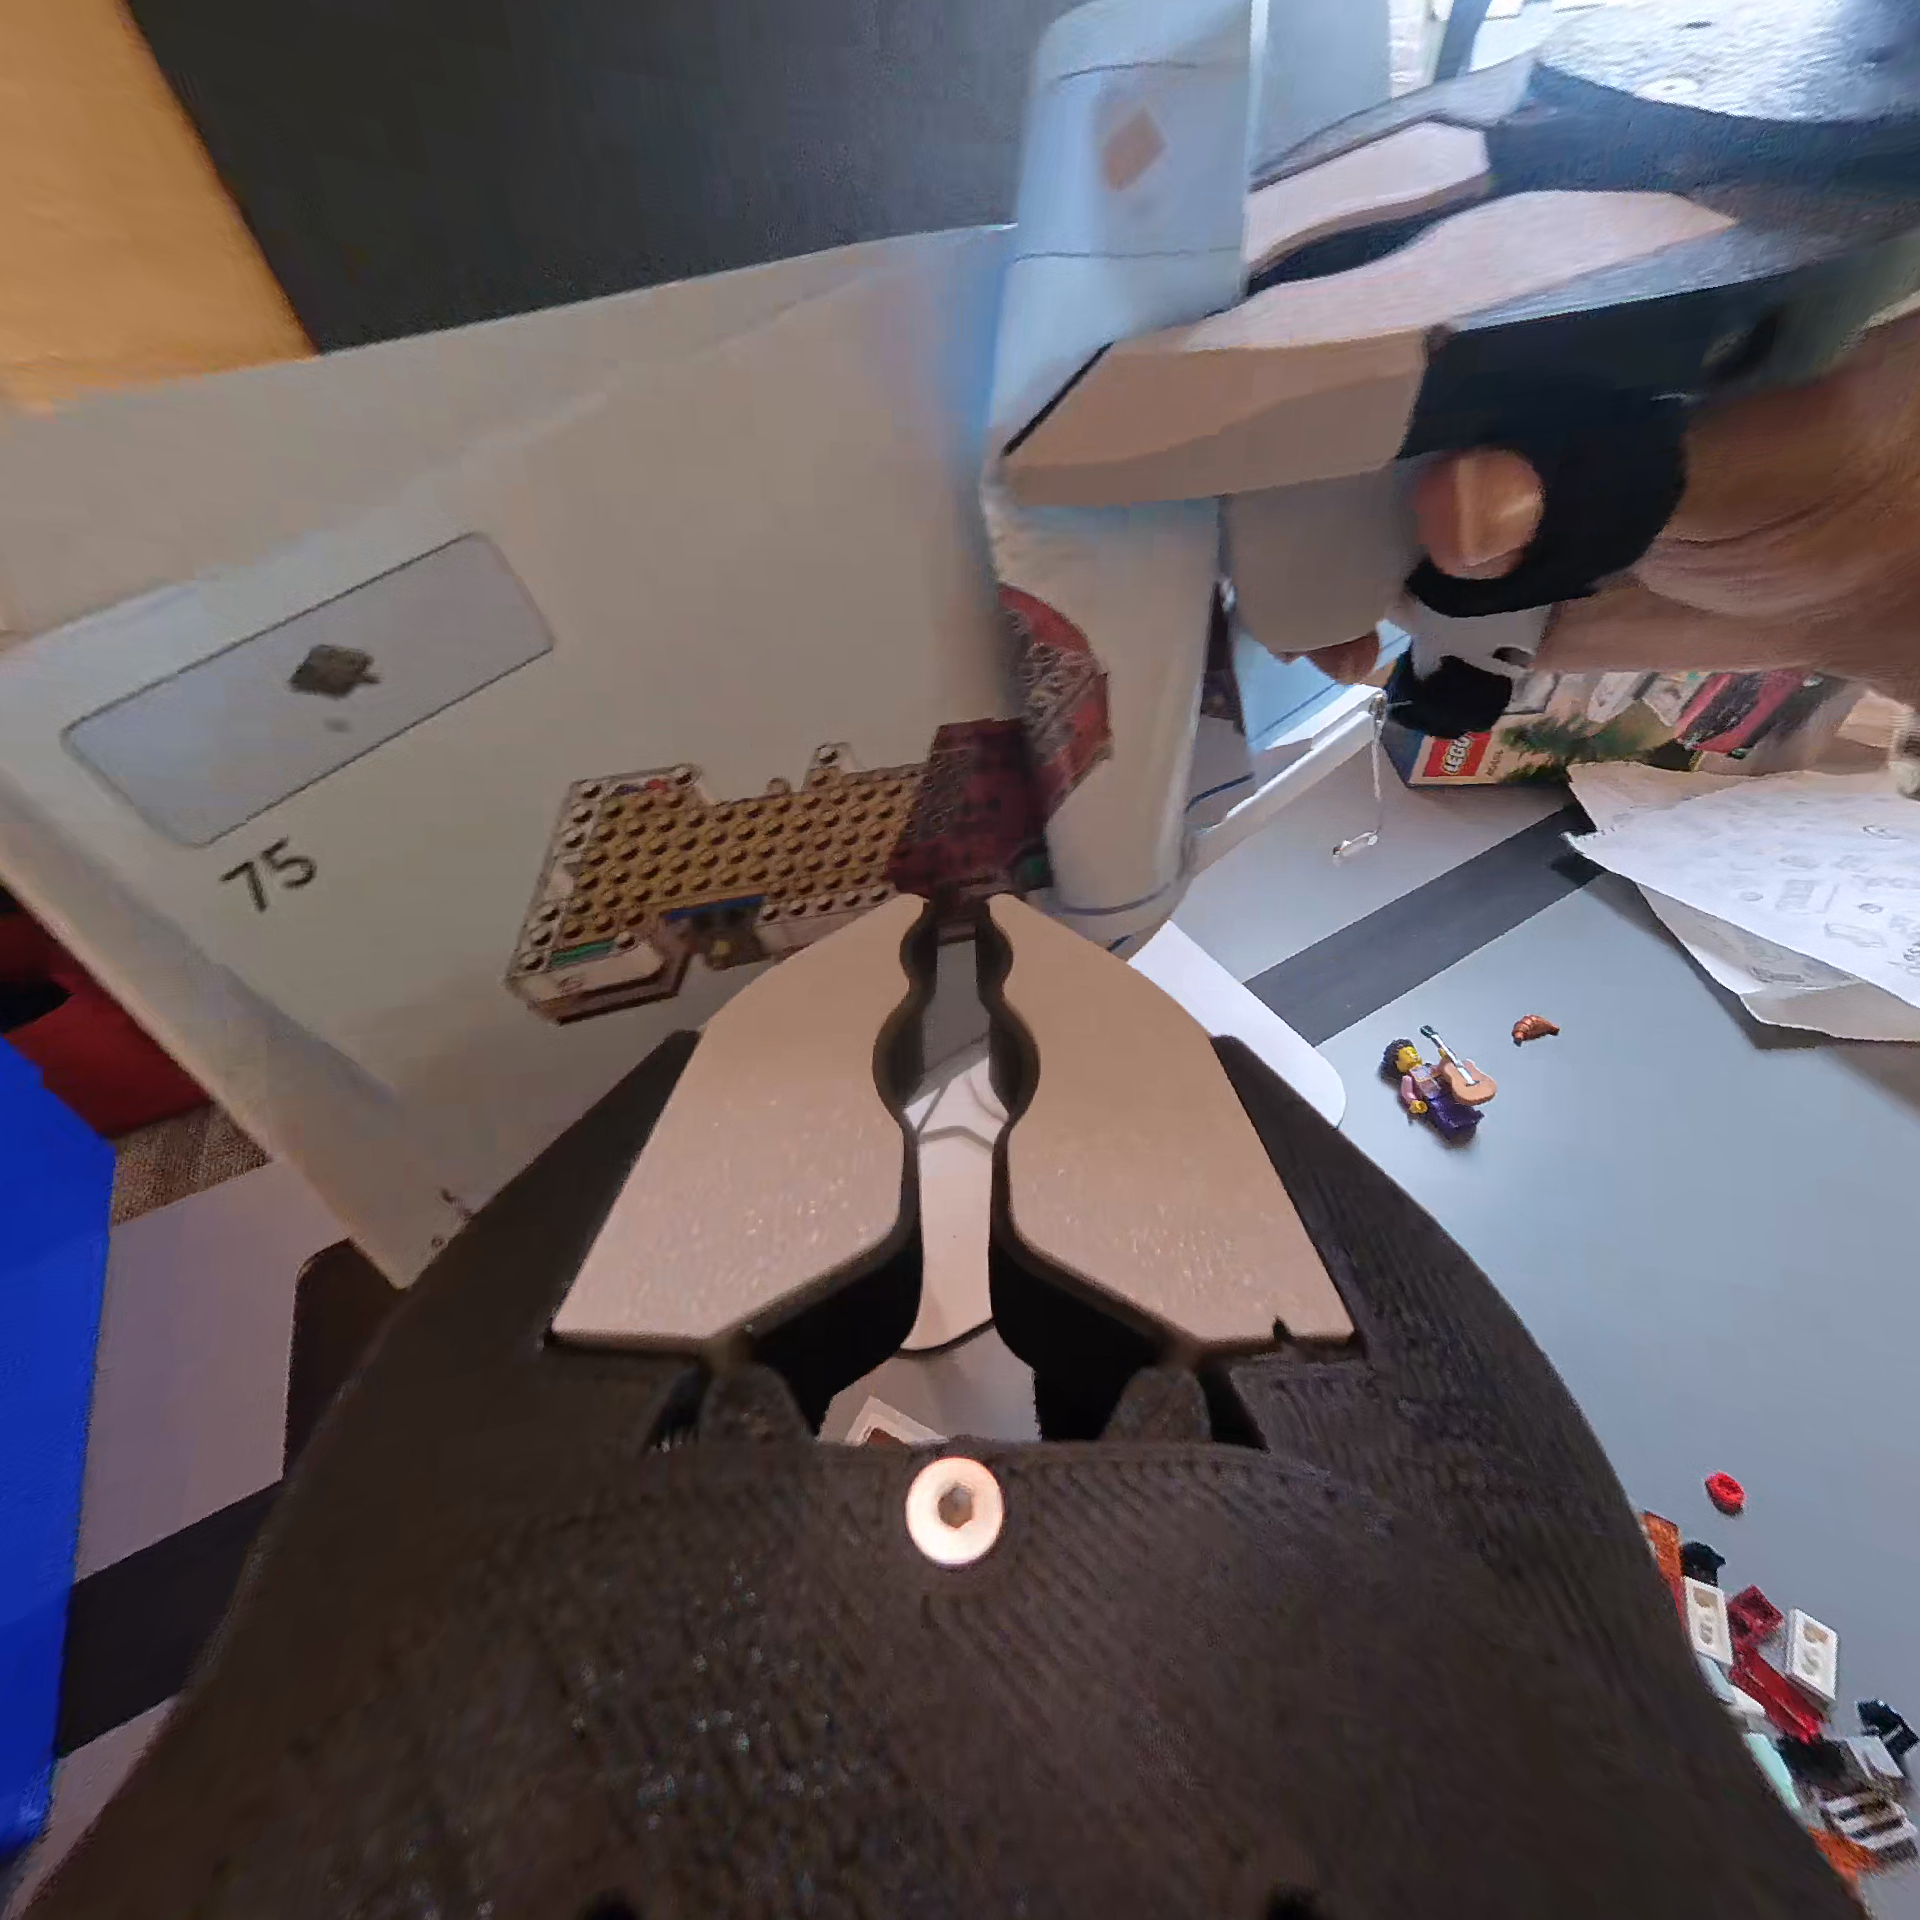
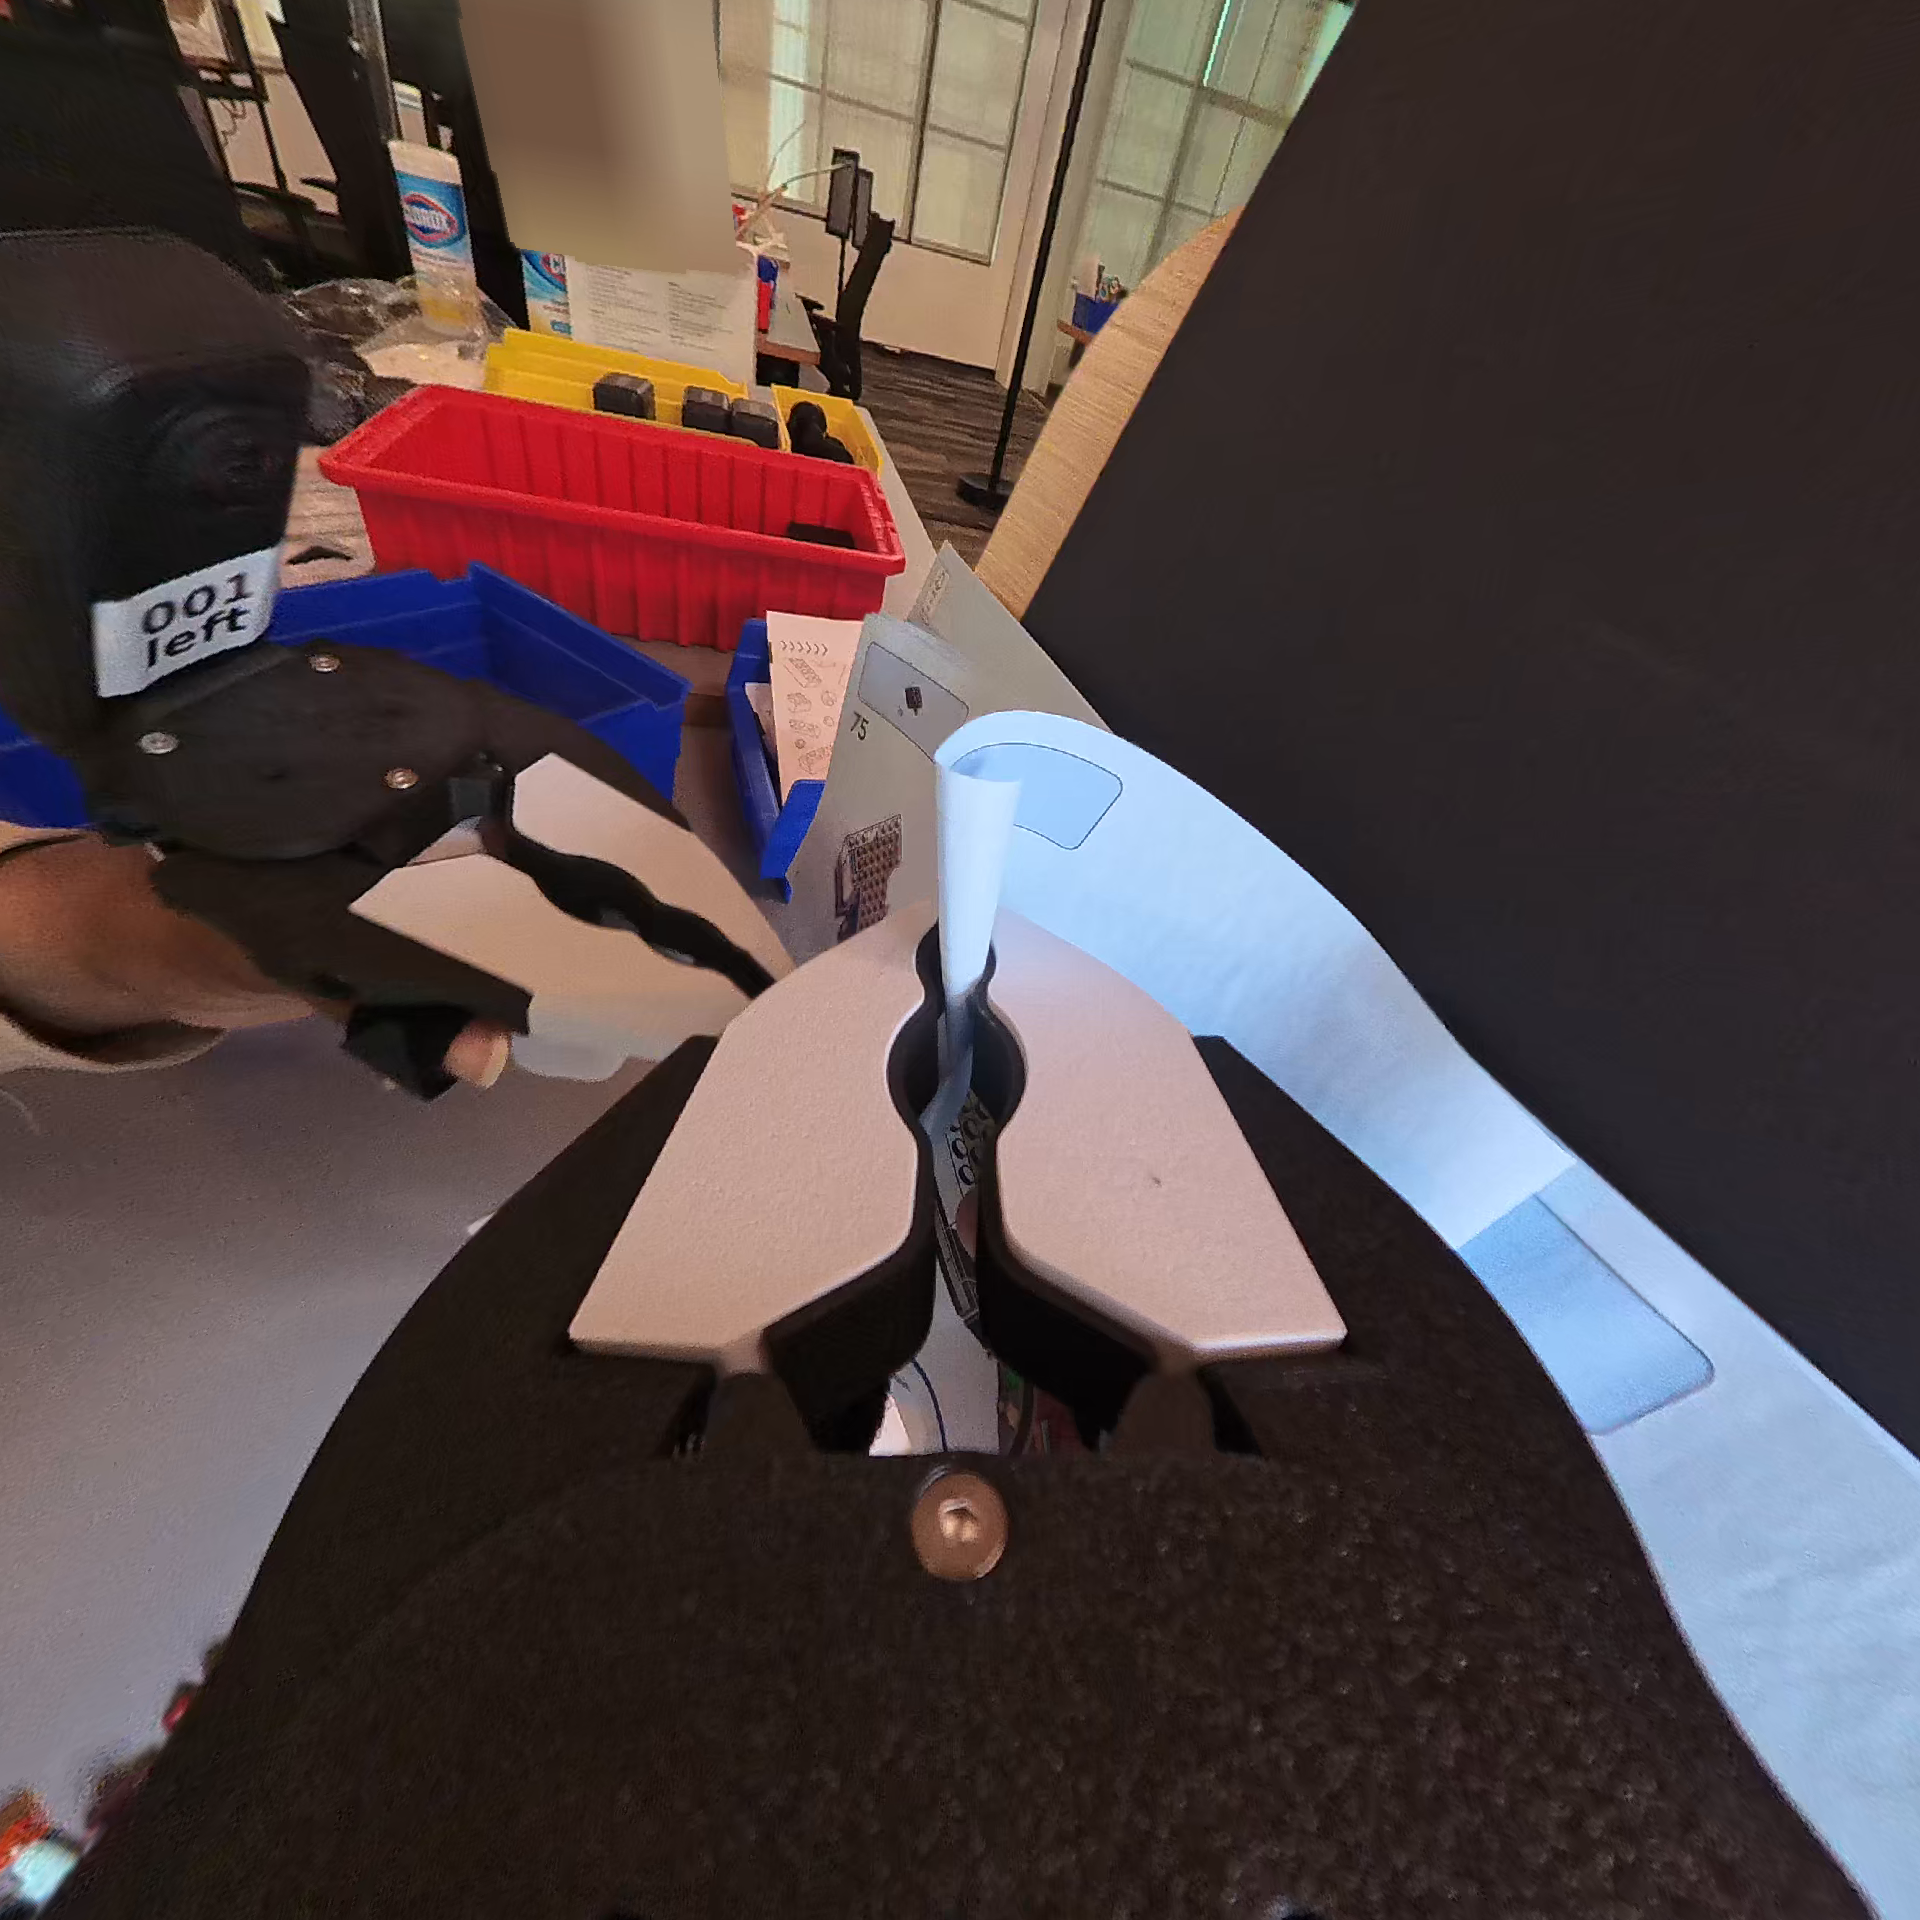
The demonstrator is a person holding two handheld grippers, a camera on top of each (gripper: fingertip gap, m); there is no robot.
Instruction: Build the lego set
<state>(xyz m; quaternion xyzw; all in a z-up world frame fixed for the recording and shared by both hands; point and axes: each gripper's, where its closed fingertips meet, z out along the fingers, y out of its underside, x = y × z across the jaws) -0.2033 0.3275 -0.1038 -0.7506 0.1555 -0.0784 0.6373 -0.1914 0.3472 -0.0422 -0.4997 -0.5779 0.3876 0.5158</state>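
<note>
**Booklet page pinched at the right, left jaws slightly parted**

Left wrist view: the left gripper has its fingertips slightly apart with nothing between them, just in front of the upright instruction booklet. To the right, the right gripper grips a curled page. A minifigure lies on the grey table.

Right wrist view: the right gripper is clamped on the curled page. The left gripper sits to the left, before a blue bin and a red bin.

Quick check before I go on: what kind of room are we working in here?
Probably an open office or lab workspace: a grey worktable strewn with small toy building bricks, red, yellow and blue plastic parts bins behind it, and large grid-paned windows beyond carpeted floor.
</note>
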